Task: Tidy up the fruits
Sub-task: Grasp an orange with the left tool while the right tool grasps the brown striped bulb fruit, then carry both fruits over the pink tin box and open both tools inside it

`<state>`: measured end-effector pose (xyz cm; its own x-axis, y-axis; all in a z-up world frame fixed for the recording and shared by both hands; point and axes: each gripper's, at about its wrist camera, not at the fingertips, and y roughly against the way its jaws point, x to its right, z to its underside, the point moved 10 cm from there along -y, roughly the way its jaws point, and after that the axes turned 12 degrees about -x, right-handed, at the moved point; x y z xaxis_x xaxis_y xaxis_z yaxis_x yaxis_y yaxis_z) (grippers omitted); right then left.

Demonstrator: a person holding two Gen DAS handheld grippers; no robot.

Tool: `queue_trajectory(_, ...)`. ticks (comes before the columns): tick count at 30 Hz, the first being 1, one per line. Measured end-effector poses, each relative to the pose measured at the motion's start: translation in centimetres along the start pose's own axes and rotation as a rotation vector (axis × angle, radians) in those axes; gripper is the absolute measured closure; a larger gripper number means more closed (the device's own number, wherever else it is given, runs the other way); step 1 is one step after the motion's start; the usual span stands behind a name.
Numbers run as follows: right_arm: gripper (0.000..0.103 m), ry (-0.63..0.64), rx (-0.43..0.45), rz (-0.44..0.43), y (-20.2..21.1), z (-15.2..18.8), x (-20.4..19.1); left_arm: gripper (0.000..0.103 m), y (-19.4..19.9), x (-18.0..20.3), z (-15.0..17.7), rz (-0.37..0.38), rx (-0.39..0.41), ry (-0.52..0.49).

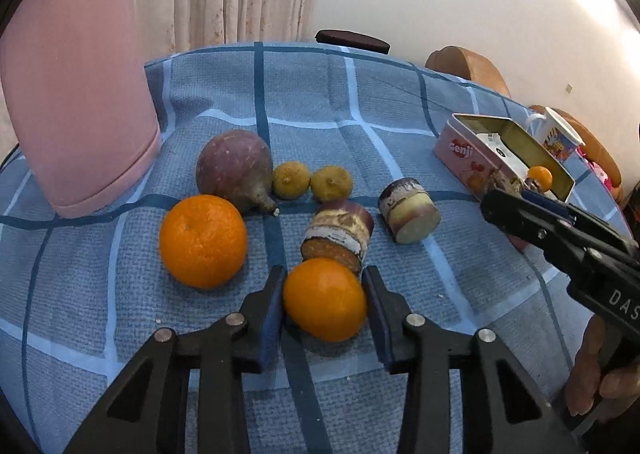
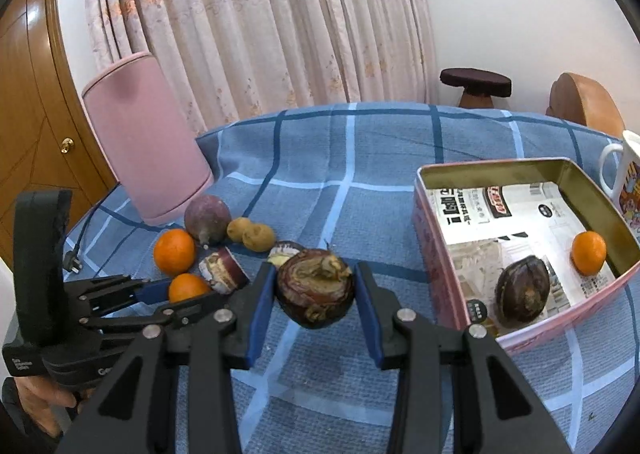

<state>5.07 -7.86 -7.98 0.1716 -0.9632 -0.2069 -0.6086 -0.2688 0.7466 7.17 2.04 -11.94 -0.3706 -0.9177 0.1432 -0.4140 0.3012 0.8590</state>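
Observation:
My left gripper (image 1: 325, 296) is shut on a small orange (image 1: 325, 299) low over the blue checked cloth; it also shows in the right wrist view (image 2: 188, 288). My right gripper (image 2: 316, 290) is shut on a dark brown water chestnut (image 2: 316, 288) and holds it above the cloth, left of the pink tin (image 2: 434, 254). The tin holds another water chestnut (image 2: 522, 294) and a small orange (image 2: 588, 253). On the cloth lie a big orange (image 1: 203, 241), a purple round fruit (image 1: 234, 170), two small yellowish fruits (image 1: 291, 180), and two cut sugarcane pieces (image 1: 340, 234).
A pink cylinder (image 1: 76, 94) stands at the left on the cloth. A white printed mug (image 2: 624, 182) stands behind the tin. A stool (image 2: 476, 86) and wooden chair back (image 2: 584, 102) are beyond the table's far edge. A plug and cable (image 2: 76, 254) lie at the left.

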Motion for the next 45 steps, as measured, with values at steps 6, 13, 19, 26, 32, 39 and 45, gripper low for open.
queue_trajectory(6, 0.06, -0.003, 0.03, 0.008, 0.4, -0.2, 0.2, 0.063, 2.1, -0.9, -0.4, -0.036, 0.096, 0.019)
queue_trajectory(13, 0.06, 0.006, 0.082, 0.038, 1.5, -0.7, 0.4, 0.063, 6.1, -2.7, -2.0, -0.07, 0.291, 0.088)
queue_trajectory(19, 0.061, 0.018, 0.1, 0.031, 1.8, -0.8, 0.1, 0.063, 7.4, -5.0, -2.4, -0.107, 0.361, 0.178)
queue_trajectory(26, 0.06, 0.04, 0.152, 0.089, 2.6, -1.4, 0.3, 0.062, 8.5, -6.0, -2.3, -0.155, 0.423, 0.217)
queue_trajectory(32, 0.06, 0.057, 0.172, 0.087, 3.1, -1.7, 0.3, 0.062, 7.9, -6.9, -2.1, -0.171, 0.407, 0.271)
queue_trajectory(39, 0.06, 0.092, 0.204, 0.057, 3.9, -2.1, 0.3, 0.062, 7.5, -4.6, -2.2, -0.179, 0.4, 0.245)
queue_trajectory(45, 0.06, 0.078, 0.217, 0.072, 4.3, -2.6, 1.5, 0.062, 7.0, -0.9, -2.8, -0.147, 0.398, 0.195)
